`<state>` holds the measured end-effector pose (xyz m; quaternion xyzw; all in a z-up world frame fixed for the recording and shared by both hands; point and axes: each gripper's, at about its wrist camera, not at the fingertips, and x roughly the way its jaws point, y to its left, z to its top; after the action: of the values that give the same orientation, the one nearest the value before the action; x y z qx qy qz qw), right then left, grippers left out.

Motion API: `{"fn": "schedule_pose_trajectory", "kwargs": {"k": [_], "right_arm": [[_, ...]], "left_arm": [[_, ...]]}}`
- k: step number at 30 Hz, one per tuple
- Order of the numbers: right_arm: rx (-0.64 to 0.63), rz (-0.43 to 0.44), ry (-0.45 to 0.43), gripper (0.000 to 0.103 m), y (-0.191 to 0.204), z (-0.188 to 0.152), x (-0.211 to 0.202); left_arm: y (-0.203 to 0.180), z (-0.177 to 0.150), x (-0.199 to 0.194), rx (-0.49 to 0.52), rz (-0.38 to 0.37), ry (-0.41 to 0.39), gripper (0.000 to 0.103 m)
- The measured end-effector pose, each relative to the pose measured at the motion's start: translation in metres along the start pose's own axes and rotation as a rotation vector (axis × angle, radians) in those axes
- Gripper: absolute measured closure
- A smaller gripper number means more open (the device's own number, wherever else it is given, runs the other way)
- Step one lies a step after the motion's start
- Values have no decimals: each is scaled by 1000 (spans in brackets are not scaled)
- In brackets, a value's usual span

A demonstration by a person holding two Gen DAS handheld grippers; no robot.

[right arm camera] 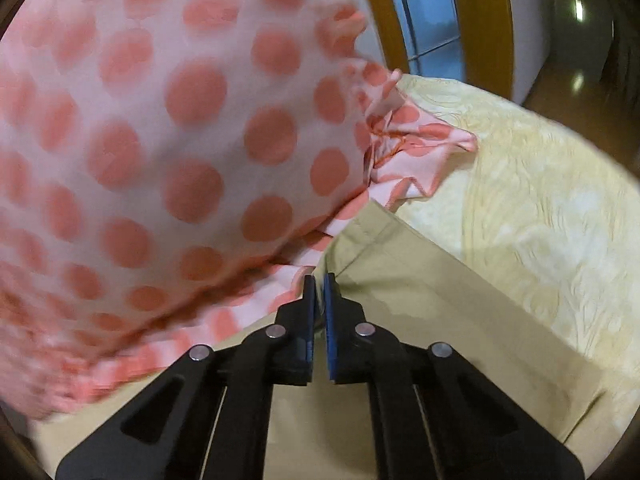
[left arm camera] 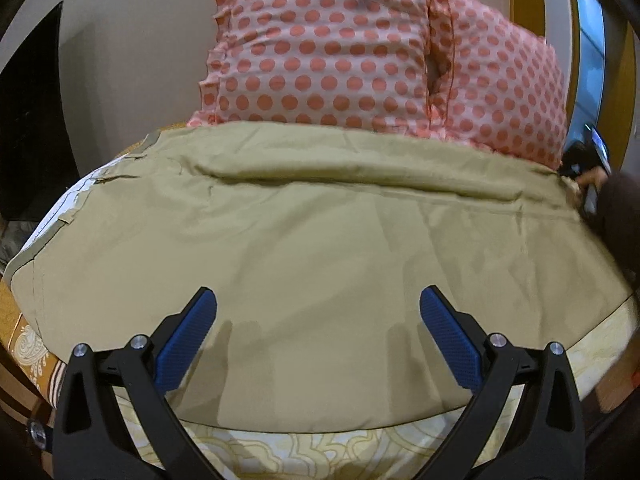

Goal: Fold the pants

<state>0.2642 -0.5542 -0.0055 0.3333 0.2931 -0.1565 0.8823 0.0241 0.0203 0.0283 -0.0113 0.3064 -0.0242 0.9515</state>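
Bed: pale yellow patterned sheet (right arm camera: 540, 216). Pillows: two, pink with coral dots (left arm camera: 328, 48), against a beige wall (left arm camera: 136, 40). Window: blue pane in a yellow frame (right arm camera: 484, 20). Dark screen (left arm camera: 32, 120) at left. Floor: glossy brown (right arm camera: 580, 88), reflecting lights.

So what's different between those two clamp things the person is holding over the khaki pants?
The left gripper has its jaws spread wide and holds nothing; the right gripper is shut on the pants. The left one hangs above the middle of the cloth, while the right one sits at a far corner beside the polka-dot pillow. Both have black arms and blue pads.
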Motion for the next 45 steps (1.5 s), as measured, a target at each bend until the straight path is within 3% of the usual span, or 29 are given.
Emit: {"fn": "schedule_pose_trajectory", "kwargs": {"k": [4, 7, 11, 14, 16, 17, 19, 22, 24, 27, 29, 35, 37, 38, 39, 40, 41, 44, 45], "right_arm": [[65, 277, -72, 99, -31, -33, -99], [133, 370, -81, 99, -69, -63, -159], [207, 314, 13, 99, -100, -102, -165], [267, 310, 96, 93, -109, -118, -162], [294, 302, 134, 77, -108, -119, -156], [298, 299, 138, 58, -108, -121, -156], [294, 287, 127, 55, -105, -120, -153], [275, 271, 104, 58, -98, -117, -145], [260, 303, 109, 101, -97, -113, -134], [306, 433, -3, 102, -112, -103, -156], [255, 448, -86, 102, -118, -98, -181], [248, 434, -77, 102, -124, -100, -185], [241, 428, -73, 102, -123, -101, -183], [239, 426, -72, 102, -123, -100, -182], [239, 425, -71, 102, -122, -100, -181], [238, 426, -71, 102, -122, -99, -182], [233, 426, -70, 102, -121, -100, -183], [210, 405, -84, 102, -122, -102, -189], [206, 397, -91, 102, -124, -102, -192]], "left_arm": [[15, 8, -14, -39, 27, -60, 2], [31, 19, -18, -90, 29, -76, 2], [49, 39, -15, -162, -16, -95, 2], [60, 57, -4, -207, -107, -90, 2], [68, 67, 6, -243, -156, -69, 2], [73, 72, 11, -266, -167, -57, 2], [79, 81, 19, -300, -169, -36, 2], [90, 96, 38, -346, -209, -5, 2], [97, 106, 56, -388, -250, 36, 2], [107, 119, 82, -446, -271, 83, 2], [113, 126, 98, -481, -270, 103, 2], [127, 157, 163, -572, -188, 192, 4], [128, 165, 180, -596, -156, 211, 11], [129, 168, 187, -595, -145, 211, 27], [130, 171, 193, -585, -143, 214, 62], [132, 173, 199, -577, -149, 234, 82], [134, 172, 200, -573, -147, 258, 96], [136, 161, 165, -556, -143, 220, 97], [136, 151, 137, -533, -147, 187, 97]]}}
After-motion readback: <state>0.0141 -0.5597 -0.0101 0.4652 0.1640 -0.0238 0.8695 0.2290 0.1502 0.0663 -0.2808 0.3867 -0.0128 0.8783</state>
